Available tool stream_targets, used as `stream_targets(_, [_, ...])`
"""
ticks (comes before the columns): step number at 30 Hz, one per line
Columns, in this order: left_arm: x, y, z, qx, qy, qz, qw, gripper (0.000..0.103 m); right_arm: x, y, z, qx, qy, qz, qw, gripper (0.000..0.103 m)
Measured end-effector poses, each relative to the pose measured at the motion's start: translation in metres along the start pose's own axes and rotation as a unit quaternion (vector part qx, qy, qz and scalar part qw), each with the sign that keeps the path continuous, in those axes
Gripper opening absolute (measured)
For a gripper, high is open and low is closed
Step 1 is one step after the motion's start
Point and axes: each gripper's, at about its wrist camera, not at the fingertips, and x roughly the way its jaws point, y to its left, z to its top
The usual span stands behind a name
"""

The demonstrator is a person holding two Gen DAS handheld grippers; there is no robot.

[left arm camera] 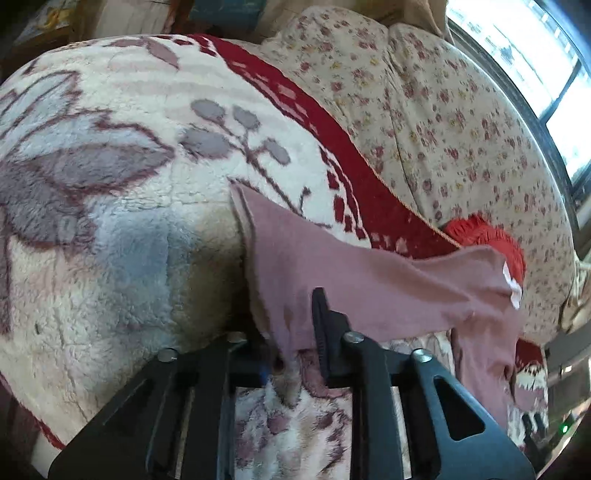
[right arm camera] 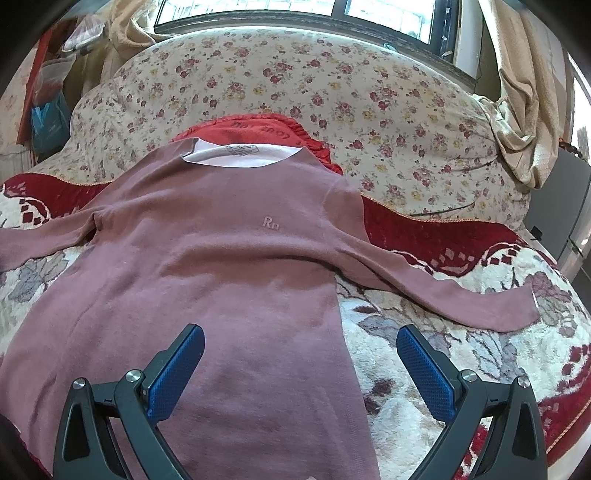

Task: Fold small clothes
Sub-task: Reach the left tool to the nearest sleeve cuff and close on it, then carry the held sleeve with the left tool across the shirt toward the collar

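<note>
Left gripper (left arm camera: 295,332) pinching sleeve (left arm camera: 332,273) | right gripper (right arm camera: 300,365) agape over shirt (right arm camera: 221,258)

Tone-on-tone letters "Rn" on chest of mauve long-sleeved top (right arm camera: 207,266), below neckline and toward its right shoulder seam. Grey print inside white neck lining (right arm camera: 240,157) and dark script on red cushion (right arm camera: 258,127) behind neckline, both illegible.

Home bedroom, plush patterned blanket (right arm camera: 424,369), floral quilt (right arm camera: 332,92), curtained window (right arm camera: 295,11) behind the bed
</note>
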Motion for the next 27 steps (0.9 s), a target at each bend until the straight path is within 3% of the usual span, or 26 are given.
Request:
stream_targets(3, [-0.005,-0.005,0.004,0.003,-0.013,0.011,0.9998,0.012,0.000,-0.001,0.001,0.005,0.000,0.000,1.000,0.103])
stream_targets(7, [-0.003,-0.014,0.009,0.014,-0.004,0.035,0.9993,0.003,-0.002,-0.001,0.001,0.008,-0.003,0.003,1.000,0.103])
stream_targets(11, [-0.005,-0.024,0.005,0.032,-0.011,0.082,0.9960,0.002,-0.004,-0.003,0.001,0.011,-0.006,0.005,1.000,0.103])
stream_targets(15, [-0.013,-0.045,0.001,0.053,-0.025,0.096,0.9936,0.002,-0.005,-0.005,0.002,0.015,-0.006,0.005,1.000,0.103])
stream_targets(22, [-0.039,-0.133,-0.003,0.107,-0.048,-0.010,0.9930,0.002,-0.003,-0.007,0.001,0.017,0.007,-0.006,1.000,0.103])
stream_targets(27, [-0.019,-0.206,-0.005,0.133,-0.041,-0.077,0.9873,0.002,0.006,-0.022,-0.002,0.046,0.040,-0.022,0.998,0.103])
